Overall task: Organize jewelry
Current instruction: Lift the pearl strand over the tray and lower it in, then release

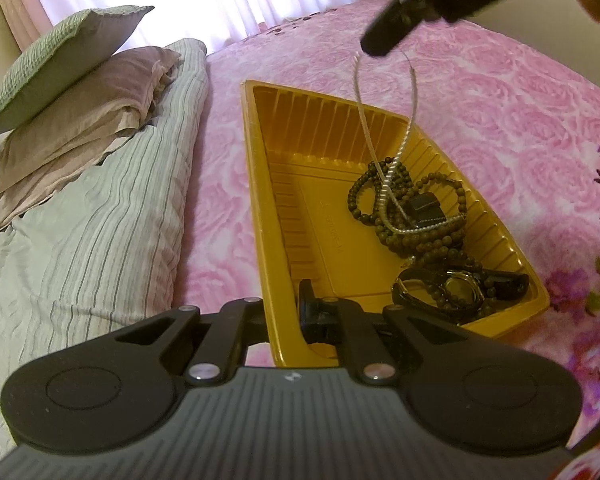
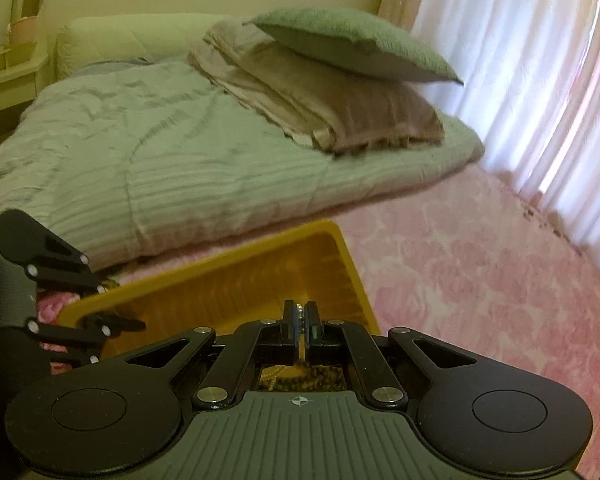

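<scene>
Right gripper [image 1: 374, 46] clamped on silver chain [image 1: 384, 176] above yellow tray [image 1: 284, 208]; left gripper [image 1: 306, 300] closed – apparently gripping the tray's rim.

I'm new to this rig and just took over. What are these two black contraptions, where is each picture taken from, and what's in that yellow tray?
There is no robot arm: a person holds a two-finger tool in each hand, each with a camera looking along its fingers. The left camera shows the left gripper shut on the near rim of the yellow tray, which sits on a pink bedspread. The tray holds dark bead strands and a watch. The right gripper, also seen from its own camera, is shut on a silver chain hanging into the tray.
</scene>
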Tool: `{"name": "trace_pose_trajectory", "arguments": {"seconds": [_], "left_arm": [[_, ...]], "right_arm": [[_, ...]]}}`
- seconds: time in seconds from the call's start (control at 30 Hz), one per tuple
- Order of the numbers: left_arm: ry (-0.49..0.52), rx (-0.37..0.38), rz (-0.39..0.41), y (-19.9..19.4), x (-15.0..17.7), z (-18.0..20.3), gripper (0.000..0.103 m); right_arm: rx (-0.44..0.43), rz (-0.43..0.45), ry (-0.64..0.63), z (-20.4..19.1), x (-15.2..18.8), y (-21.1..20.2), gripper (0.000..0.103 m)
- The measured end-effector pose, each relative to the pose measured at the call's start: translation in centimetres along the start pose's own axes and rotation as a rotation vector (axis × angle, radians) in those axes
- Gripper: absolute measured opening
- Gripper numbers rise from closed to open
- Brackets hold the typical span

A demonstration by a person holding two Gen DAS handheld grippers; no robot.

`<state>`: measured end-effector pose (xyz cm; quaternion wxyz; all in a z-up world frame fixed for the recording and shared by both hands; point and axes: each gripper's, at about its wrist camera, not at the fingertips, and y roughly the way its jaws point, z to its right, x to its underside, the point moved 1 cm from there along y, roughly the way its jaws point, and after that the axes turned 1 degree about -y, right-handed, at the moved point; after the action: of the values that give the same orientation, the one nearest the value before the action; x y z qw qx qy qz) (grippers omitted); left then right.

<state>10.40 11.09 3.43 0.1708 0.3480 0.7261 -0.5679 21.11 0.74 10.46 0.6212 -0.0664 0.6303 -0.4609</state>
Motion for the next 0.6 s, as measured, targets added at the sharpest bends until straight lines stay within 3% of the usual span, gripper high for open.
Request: {"name": "trace_pose_trajectory", "arguments": {"seconds": [0.3, 0.5, 0.6], "left_arm": [[-0.009, 0.006, 0.0, 0.1, 0.2, -0.2, 0.007], [-0.019, 0.007, -0.001, 0.1, 0.2, -0.3, 0.007], [-0.026, 0.011, -0.002, 0.2, 0.3, -0.5, 0.007]], "right_arm": [[-0.007, -0.029, 0.061, 0.7, 1.2, 1.4, 0.003], [-0.008, 0.007, 0.11, 1.6, 1.4, 0.7, 0.003], [0.014, 0.04, 0.152, 2.5, 2.0, -0.5, 0.014]]}}
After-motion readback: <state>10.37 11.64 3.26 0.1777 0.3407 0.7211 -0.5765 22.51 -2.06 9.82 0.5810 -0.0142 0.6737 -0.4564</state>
